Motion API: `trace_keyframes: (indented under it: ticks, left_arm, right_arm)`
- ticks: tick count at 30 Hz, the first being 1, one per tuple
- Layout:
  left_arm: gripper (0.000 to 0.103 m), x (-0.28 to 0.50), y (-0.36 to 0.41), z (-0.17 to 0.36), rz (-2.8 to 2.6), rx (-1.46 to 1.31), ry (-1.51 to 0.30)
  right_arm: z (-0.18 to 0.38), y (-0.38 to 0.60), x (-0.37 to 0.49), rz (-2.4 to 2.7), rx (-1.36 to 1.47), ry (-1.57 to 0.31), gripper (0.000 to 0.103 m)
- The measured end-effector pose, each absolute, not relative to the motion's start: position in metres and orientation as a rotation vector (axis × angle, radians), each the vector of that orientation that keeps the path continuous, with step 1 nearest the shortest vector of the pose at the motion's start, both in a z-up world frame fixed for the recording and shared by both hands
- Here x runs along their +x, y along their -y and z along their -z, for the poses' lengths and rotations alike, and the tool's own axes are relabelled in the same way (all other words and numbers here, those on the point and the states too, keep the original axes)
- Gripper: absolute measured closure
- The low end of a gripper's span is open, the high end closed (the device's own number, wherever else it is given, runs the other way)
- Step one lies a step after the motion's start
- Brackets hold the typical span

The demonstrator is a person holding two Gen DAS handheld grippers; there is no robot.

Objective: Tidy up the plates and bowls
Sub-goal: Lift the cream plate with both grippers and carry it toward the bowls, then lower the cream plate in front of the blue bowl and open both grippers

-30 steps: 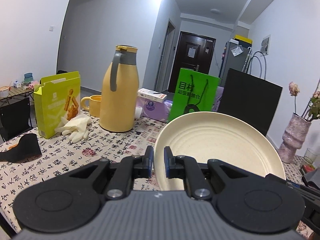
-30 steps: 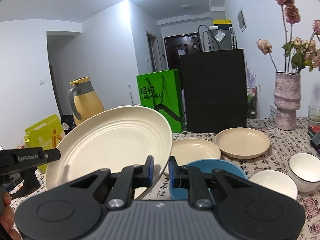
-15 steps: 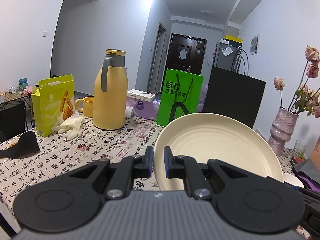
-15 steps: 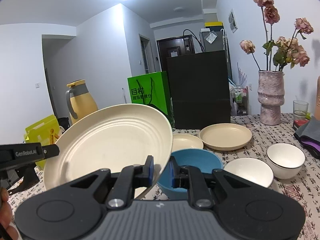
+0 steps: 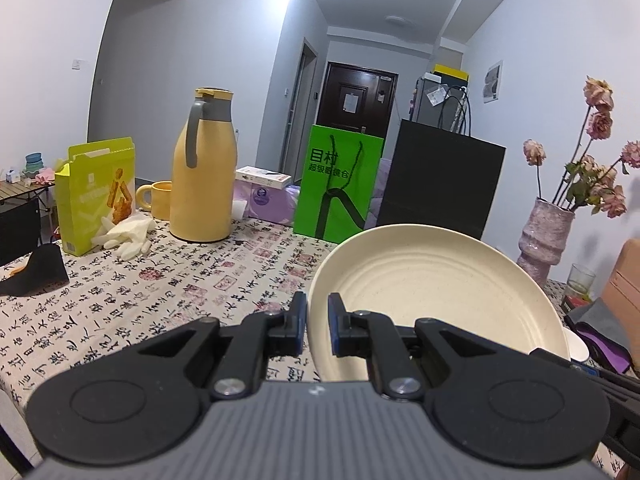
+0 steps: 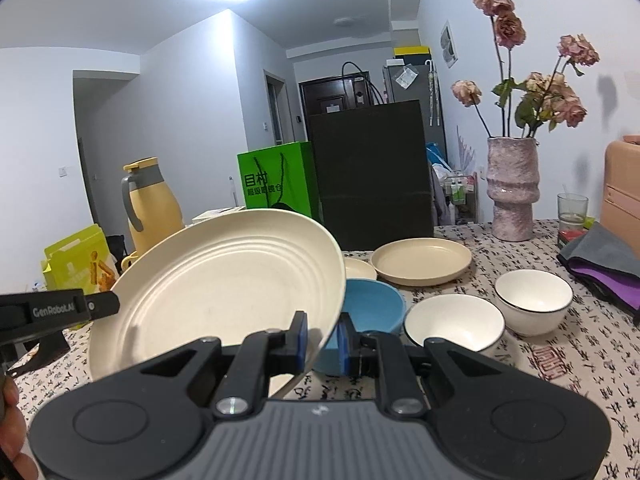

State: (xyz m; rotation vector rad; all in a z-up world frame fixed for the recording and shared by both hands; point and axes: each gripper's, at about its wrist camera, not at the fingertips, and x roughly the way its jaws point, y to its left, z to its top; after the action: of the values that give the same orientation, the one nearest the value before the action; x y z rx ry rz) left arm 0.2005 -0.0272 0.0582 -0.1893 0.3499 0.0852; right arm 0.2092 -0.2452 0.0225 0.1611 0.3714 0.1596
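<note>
- The left gripper [image 5: 317, 320] and the right gripper [image 6: 322, 338] are both clamping the rim of one large cream plate [image 6: 224, 288], each on its own side, and are holding it tilted above the patterned tablecloth [image 5: 160, 280].
- The fingers [image 5: 298, 322] of the left gripper are pinching the plate's left edge; the right gripper's blue-padded fingers [image 6: 301, 340] are gripping its right edge.
- A blue bowl [image 6: 372, 310] is sitting just behind the held plate, partly hidden by it.
- Two white bowls [image 6: 454, 322] are standing beside the blue bowl, on the side away from the held plate.
- Two cream plates [image 6: 420, 260] are lying beyond the blue bowl, near a black bag [image 6: 370, 176].
- A yellow flask [image 5: 202, 172] is standing well apart from the held plate, beside a green bag [image 5: 338, 188].
- A vase [image 6: 512, 188] of dried flowers is standing beyond the white bowls.
</note>
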Motion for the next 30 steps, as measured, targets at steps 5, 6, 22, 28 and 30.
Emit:
trace_keyframes:
  ticks: [5, 6, 22, 28, 30]
  left_arm:
    - [0.091, 0.196, 0.035, -0.051, -0.069, -0.181, -0.367]
    - [0.091, 0.196, 0.037, -0.049, -0.066, -0.178, -0.373]
    - [0.091, 0.194, 0.067, -0.011, -0.002, -0.139, -0.466]
    - [0.091, 0.196, 0.076, 0.000, 0.014, -0.122, -0.491]
    - [0.091, 0.196, 0.079, 0.004, 0.019, -0.117, -0.499]
  right_arm:
    - [-0.017, 0.252, 0.201, -0.139, 0.166, -0.379, 0.088]
    - [-0.016, 0.254, 0.199, -0.134, 0.166, -0.381, 0.088]
    - [0.009, 0.282, 0.187, -0.068, 0.175, -0.427, 0.088]
    - [0.022, 0.291, 0.186, -0.054, 0.183, -0.454, 0.088]
    - [0.027, 0.293, 0.185, -0.050, 0.186, -0.464, 0.088]
